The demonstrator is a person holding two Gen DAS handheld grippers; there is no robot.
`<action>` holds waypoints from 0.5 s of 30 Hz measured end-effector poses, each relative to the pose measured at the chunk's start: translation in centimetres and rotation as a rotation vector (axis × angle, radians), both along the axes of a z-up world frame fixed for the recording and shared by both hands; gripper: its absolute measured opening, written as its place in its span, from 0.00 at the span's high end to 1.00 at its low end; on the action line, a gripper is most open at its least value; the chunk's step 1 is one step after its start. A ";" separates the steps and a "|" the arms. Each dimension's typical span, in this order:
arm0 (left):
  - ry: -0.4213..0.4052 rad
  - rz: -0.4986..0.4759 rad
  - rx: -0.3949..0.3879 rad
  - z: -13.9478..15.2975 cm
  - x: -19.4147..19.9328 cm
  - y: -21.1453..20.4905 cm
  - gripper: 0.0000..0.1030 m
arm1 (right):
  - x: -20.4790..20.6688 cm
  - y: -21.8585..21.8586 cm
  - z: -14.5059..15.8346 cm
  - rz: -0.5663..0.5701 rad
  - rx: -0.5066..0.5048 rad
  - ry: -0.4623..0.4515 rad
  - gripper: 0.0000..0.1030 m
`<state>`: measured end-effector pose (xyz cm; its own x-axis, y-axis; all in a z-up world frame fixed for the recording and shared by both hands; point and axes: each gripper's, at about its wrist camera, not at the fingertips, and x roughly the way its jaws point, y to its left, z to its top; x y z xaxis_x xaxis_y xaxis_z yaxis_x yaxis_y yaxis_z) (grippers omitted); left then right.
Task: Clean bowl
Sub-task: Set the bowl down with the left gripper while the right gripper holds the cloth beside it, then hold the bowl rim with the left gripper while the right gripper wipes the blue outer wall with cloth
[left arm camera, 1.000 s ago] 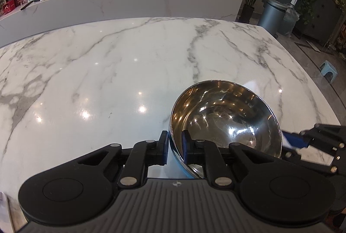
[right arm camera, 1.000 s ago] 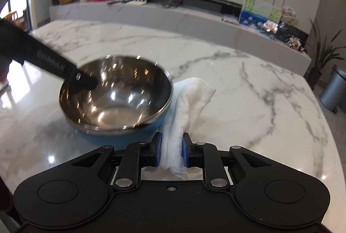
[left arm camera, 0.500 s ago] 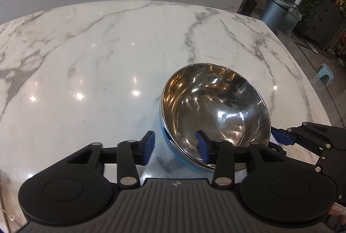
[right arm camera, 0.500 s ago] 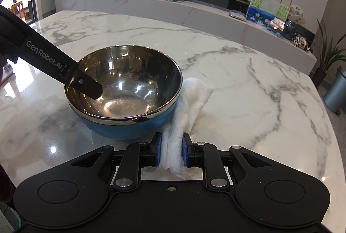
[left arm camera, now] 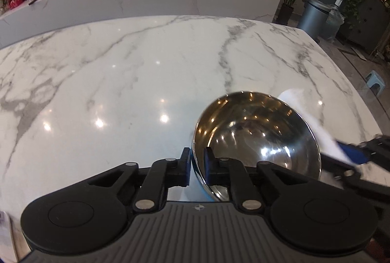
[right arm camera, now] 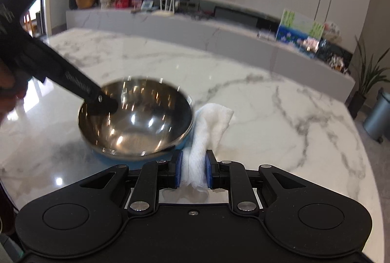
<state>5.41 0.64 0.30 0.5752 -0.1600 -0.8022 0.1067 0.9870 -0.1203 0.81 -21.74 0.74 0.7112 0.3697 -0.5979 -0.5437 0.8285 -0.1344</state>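
Pinching the bowl rim, left tongs; right tongs clamp cloth beside it.

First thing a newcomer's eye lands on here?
The shiny steel bowl with a blue outside, near the marble table's front edge, its rim pinched by the left gripper. Next, the white cloth against the bowl's right side, clamped in the right gripper.

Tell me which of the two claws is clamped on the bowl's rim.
The left claw: its pads pinch the steel bowl at the near rim, one inside, one outside. The right claw grips the white cloth instead.
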 end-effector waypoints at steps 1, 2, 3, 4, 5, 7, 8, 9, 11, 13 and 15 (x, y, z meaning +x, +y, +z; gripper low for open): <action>-0.002 0.001 0.000 0.0 0.0 0.0 0.92 | 0.0 -0.1 0.2 0.003 0.004 -0.005 0.83; -0.003 0.002 -0.001 0.0 0.1 0.0 0.92 | 0.0 -0.1 0.4 0.006 0.006 -0.007 0.83; -0.004 0.005 -0.003 0.0 0.0 0.0 0.92 | 0.0 -0.2 0.4 0.010 0.004 -0.008 0.83; -0.005 0.007 -0.004 0.0 0.0 0.0 0.92 | 0.0 -0.1 0.4 0.012 0.002 -0.009 0.83; -0.004 0.010 -0.005 0.1 0.0 0.1 0.92 | 0.0 -0.1 0.4 0.016 -0.001 -0.008 0.83; 0.001 0.019 -0.007 0.1 -0.1 0.1 0.89 | 0.0 0.0 0.2 0.023 -0.008 -0.004 0.83; 0.006 0.024 -0.008 0.1 -0.1 0.2 0.85 | 0.0 0.1 0.2 0.027 -0.013 -0.001 0.83; 0.016 0.029 -0.010 0.1 -0.2 0.2 0.74 | -0.1 0.1 0.1 0.029 -0.016 0.001 0.83; 0.037 0.032 -0.021 0.0 -0.5 0.3 0.64 | -0.3 0.2 -0.2 0.036 -0.025 0.008 0.83; 0.049 0.023 -0.029 0.0 -0.6 0.3 0.63 | -0.4 0.5 -0.6 0.048 -0.041 0.021 0.83; 0.065 0.011 -0.033 0.0 -0.9 0.2 0.64 | -0.3 0.8 -0.9 0.057 -0.055 0.032 0.83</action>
